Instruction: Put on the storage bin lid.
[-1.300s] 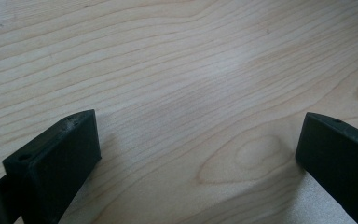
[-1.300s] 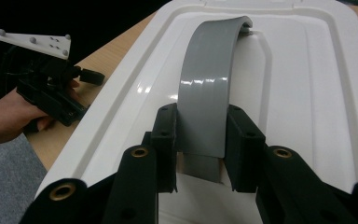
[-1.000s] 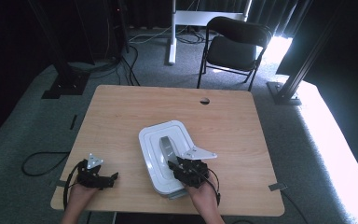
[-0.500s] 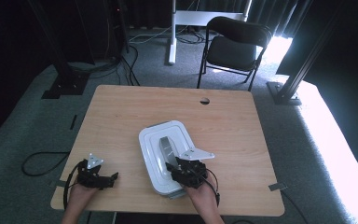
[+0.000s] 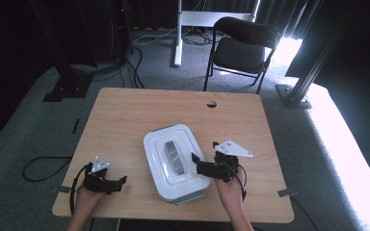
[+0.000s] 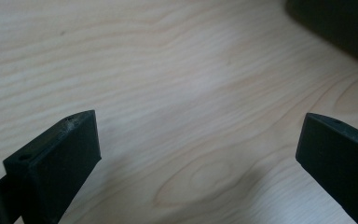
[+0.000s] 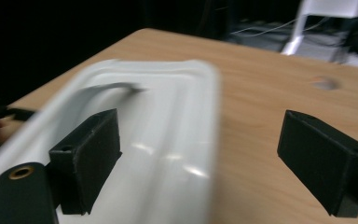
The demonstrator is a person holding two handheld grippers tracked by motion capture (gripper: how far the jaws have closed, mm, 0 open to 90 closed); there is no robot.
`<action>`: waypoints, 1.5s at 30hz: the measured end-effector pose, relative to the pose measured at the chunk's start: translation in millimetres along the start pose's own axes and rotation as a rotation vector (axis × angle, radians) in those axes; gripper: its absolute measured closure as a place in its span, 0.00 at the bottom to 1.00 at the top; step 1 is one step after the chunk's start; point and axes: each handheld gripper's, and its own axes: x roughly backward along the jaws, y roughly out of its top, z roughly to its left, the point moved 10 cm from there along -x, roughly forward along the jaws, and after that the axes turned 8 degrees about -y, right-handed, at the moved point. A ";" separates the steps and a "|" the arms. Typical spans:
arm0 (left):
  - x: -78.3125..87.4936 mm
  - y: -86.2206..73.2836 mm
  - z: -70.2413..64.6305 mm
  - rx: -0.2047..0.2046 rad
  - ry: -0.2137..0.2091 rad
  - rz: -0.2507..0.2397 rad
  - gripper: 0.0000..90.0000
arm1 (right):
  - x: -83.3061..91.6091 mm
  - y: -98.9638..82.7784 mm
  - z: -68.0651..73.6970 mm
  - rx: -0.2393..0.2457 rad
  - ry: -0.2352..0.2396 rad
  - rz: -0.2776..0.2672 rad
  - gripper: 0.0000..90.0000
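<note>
Right gripper (image 5: pixel 195 162) just opened wide, released, nothing between jaws, beside white lidded container (image 5: pixel 174 161); left gripper (image 5: pixel 121 182) spread empty, well left of container

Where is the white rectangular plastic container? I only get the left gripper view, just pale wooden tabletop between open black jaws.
Observer: In the high view the white rectangular plastic container sits mid-table near the person's edge, right of the left gripper and apart from it.
Operator: What about the right gripper?
Observer: The right gripper is at the container's right side. Its jaws have just been opening; the lid's edge lies between them, unpressed.
Operator: Is the lid on?
Observer: Yes, the white lid with a grey handle covers it.
</note>
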 end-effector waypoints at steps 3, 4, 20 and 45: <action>-3.3 5.3 -4.1 -0.018 0.013 0.001 0.00 | -3.3 -1.6 -30.4 -0.018 -0.055 -0.011 0.14; -4.2 7.2 -5.3 -0.026 0.014 0.003 0.00 | -4.7 -3.0 -38.4 -0.018 -0.078 -0.011 0.14; -30.8 32.5 -37.4 -0.082 -0.025 0.005 0.00 | -51.2 -86.6 -82.7 -0.089 -0.098 0.145 0.14; -64.7 61.4 -61.5 -0.153 -0.026 0.021 0.00 | -55.2 -111.7 -50.2 -0.051 0.073 0.217 0.15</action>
